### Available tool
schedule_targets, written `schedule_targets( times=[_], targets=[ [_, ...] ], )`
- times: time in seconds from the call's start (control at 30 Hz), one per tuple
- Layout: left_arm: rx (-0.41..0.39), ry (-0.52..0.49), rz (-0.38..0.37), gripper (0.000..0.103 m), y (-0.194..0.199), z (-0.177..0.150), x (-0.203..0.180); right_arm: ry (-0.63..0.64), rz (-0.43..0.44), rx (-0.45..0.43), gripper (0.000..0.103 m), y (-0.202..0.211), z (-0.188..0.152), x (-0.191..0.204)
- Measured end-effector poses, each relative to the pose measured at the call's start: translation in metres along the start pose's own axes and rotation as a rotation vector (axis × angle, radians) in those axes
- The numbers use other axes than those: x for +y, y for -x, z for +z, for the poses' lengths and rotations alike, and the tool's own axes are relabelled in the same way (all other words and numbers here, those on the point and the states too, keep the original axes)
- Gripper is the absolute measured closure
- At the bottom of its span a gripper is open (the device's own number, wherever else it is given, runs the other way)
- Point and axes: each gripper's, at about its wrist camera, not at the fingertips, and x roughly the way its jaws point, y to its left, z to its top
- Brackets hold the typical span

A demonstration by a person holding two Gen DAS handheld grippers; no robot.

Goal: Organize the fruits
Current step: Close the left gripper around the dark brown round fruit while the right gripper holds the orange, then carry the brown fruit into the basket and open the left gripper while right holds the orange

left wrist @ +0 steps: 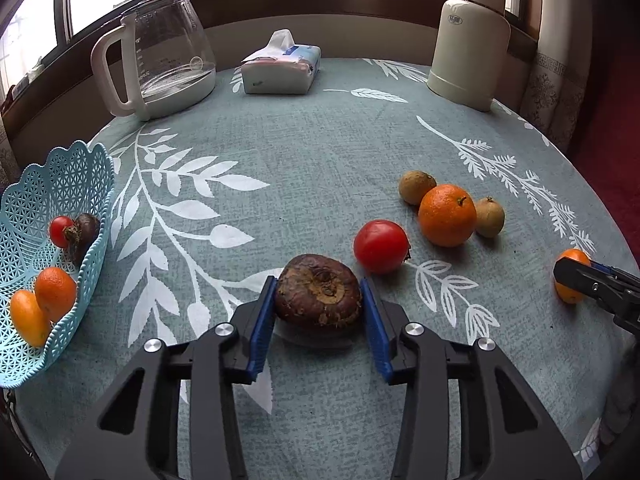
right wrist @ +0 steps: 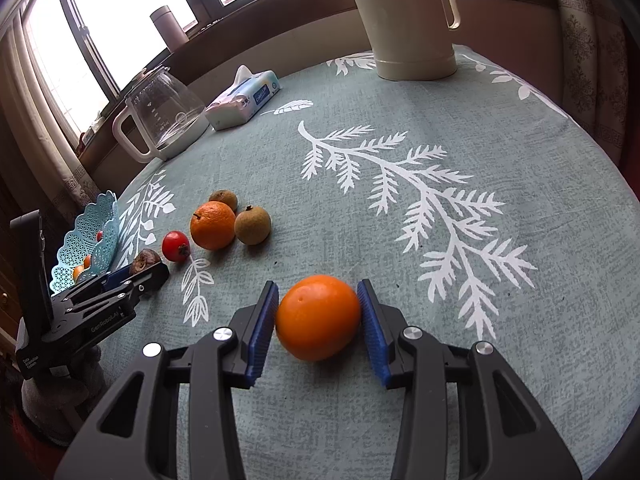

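My left gripper (left wrist: 318, 286) is shut on a dark brown, rough-skinned round fruit (left wrist: 318, 292), both blue pads pressing its sides just above the tablecloth. My right gripper (right wrist: 318, 284) is shut on a smooth orange (right wrist: 318, 318) near the table's right side; in the left wrist view it shows as a black finger across that orange (left wrist: 570, 276). A turquoise lattice basket (left wrist: 60, 176) at the left edge holds a red fruit, a brown fruit and two orange ones. Loose on the cloth lie a red fruit (left wrist: 381, 246), an orange (left wrist: 447, 215) and two brownish-green round fruits (left wrist: 417, 187) (left wrist: 489, 217).
At the back of the round table stand a glass jug with a white handle (left wrist: 160, 56), a tissue pack (left wrist: 282, 66) and a cream thermos jug (left wrist: 468, 48). A windowsill runs behind them. The table edge curves down at the right (left wrist: 580, 168).
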Motion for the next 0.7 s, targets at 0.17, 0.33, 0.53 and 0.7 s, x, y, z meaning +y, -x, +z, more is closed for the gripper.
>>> schedule_targets(
  times=[0.17, 0.33, 0.53, 0.7],
  targets=[
    [0.003, 0.020, 0.001, 0.060, 0.007, -0.006, 0.001, 0.001, 0.000, 0.003, 0.061, -0.001, 0.000, 0.000],
    [-0.006, 0.040, 0.000, 0.060, 0.015, -0.009, 0.004, 0.003, 0.004, 0.007, 0.060, -0.002, 0.000, 0.000],
    [-0.043, 0.052, 0.011, 0.060, 0.034, -0.008, 0.009, 0.017, 0.002, 0.011, 0.059, -0.002, -0.001, 0.002],
    [-0.094, 0.078, 0.045, 0.060, 0.054, -0.002, 0.023, 0.022, -0.001, 0.011, 0.059, -0.002, -0.001, 0.003]
  ],
)
